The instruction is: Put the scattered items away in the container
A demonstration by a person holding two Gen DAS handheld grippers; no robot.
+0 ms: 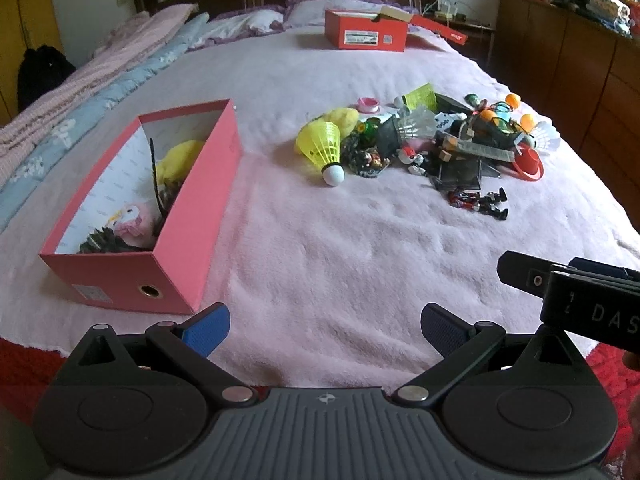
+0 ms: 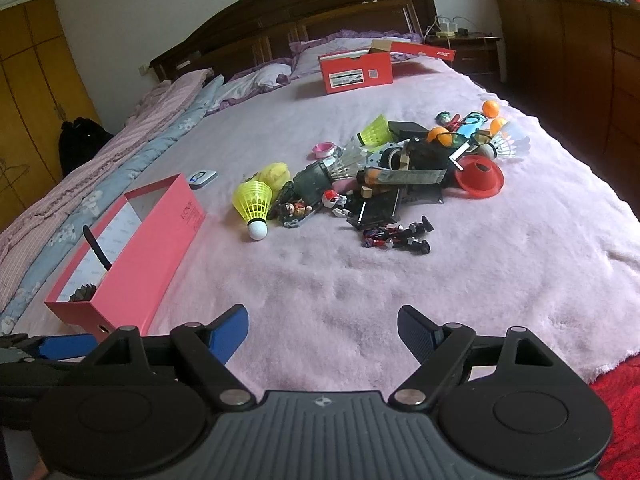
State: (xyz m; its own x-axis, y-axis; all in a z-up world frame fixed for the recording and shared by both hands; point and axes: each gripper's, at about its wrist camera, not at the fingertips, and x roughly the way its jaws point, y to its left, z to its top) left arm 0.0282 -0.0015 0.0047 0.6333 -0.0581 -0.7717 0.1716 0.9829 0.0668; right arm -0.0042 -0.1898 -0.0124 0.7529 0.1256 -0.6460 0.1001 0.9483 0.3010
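Pink bedspread [image 2: 400, 300]: 1 pink box [image 1: 192, 216], 2 yellow shuttlecocks [image 1: 320, 144], both grippers [image 1: 325, 330] [image 2: 322, 334] spread, empty

We see a wide bed under a fluffy pink blanket [image 2: 460, 280], with a dark wooden headboard [image 2: 288, 12] at the far end. Two pillows [image 2: 256, 80] with purple frills lie against it. Along the left side runs a folded quilt [image 1: 92, 116] (blue with white flowers, next to a pink striped one). Near the pillows sits a red shoebox [image 1: 365, 34], its lid [image 1: 440, 29] lying just beside it. A wooden dresser [image 1: 568, 64] stands at the right, a nightstand [image 2: 472, 54] beyond.
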